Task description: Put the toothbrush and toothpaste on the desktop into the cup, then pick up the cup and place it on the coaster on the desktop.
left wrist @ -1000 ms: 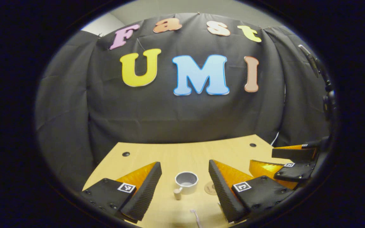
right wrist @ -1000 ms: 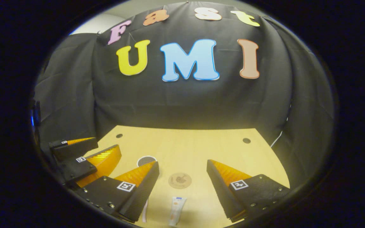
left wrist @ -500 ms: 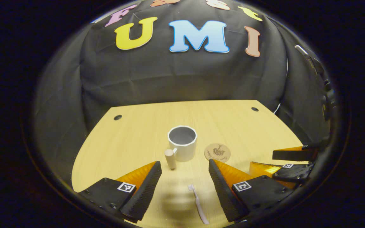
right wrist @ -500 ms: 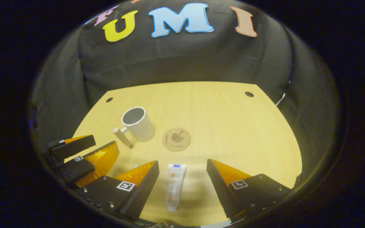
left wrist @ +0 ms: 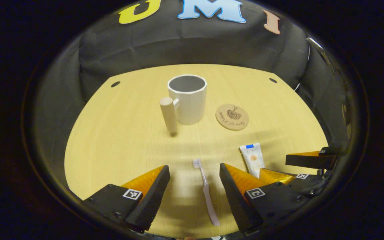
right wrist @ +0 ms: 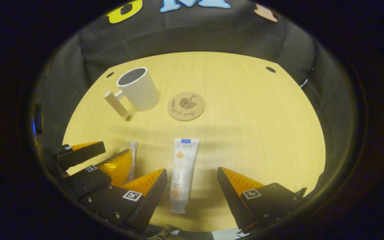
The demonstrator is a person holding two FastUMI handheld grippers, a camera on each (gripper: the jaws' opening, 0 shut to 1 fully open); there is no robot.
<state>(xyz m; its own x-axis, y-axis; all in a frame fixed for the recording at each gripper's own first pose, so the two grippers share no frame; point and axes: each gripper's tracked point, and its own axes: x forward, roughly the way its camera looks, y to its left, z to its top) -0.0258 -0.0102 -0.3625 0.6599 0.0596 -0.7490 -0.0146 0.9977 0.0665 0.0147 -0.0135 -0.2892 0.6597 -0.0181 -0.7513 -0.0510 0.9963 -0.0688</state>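
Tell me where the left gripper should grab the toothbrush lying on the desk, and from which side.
Probably mid-handle, from straight above. The toothbrush lies flat on the desktop, bristle head toward the cup, and its slim handle already runs between the open fingers of the left gripper, so they would close across its narrow width.

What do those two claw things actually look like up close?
Each is a pair of wedge-shaped fingers tapering to a point, with ribbed inner faces. The left gripper and right gripper both sit on black plates studded with small screws, and each plate carries a little square black-and-white marker.
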